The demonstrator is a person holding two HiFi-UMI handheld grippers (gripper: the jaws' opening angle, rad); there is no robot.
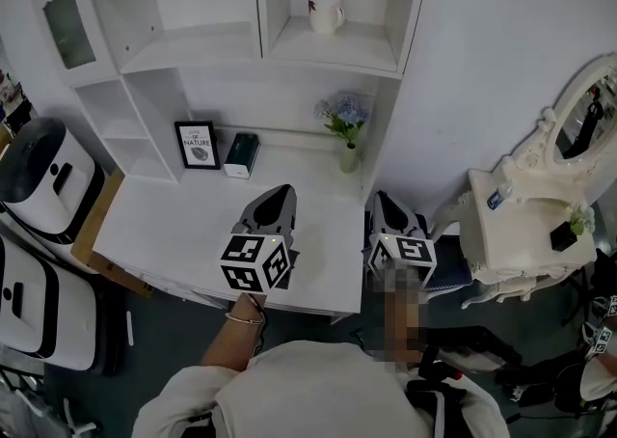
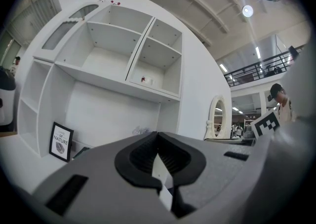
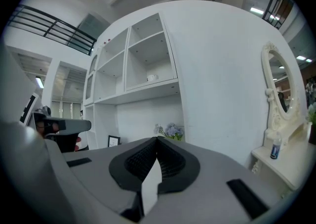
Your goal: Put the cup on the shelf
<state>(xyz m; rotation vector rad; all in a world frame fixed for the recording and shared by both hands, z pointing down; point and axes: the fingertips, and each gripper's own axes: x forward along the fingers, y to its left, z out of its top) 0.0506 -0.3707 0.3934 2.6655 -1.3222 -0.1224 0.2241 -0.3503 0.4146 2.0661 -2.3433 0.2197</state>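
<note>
A white cup point(image 1: 326, 12) with a red mark stands upright in the right-hand upper compartment of the white shelf unit point(image 1: 246, 45); it shows small in the left gripper view as the cup point(image 2: 147, 80) and in the right gripper view as the cup point(image 3: 152, 77). My left gripper point(image 1: 280, 193) hovers low over the white desk point(image 1: 183, 224), shut and holding nothing. At the desk's right front corner my right gripper point(image 1: 386, 200) is likewise shut and holds nothing. Both point toward the shelf, far below the cup. The left gripper's tips point(image 2: 158, 136) and the right gripper's tips point(image 3: 157, 141) meet.
On the desk's back stand a framed "NATURE" print point(image 1: 198, 145), a dark green box point(image 1: 241, 154) and a vase of blue flowers point(image 1: 345, 123). A white dressing table with an oval mirror point(image 1: 540, 205) stands at the right. White machines point(image 1: 43, 180) flank the desk's left.
</note>
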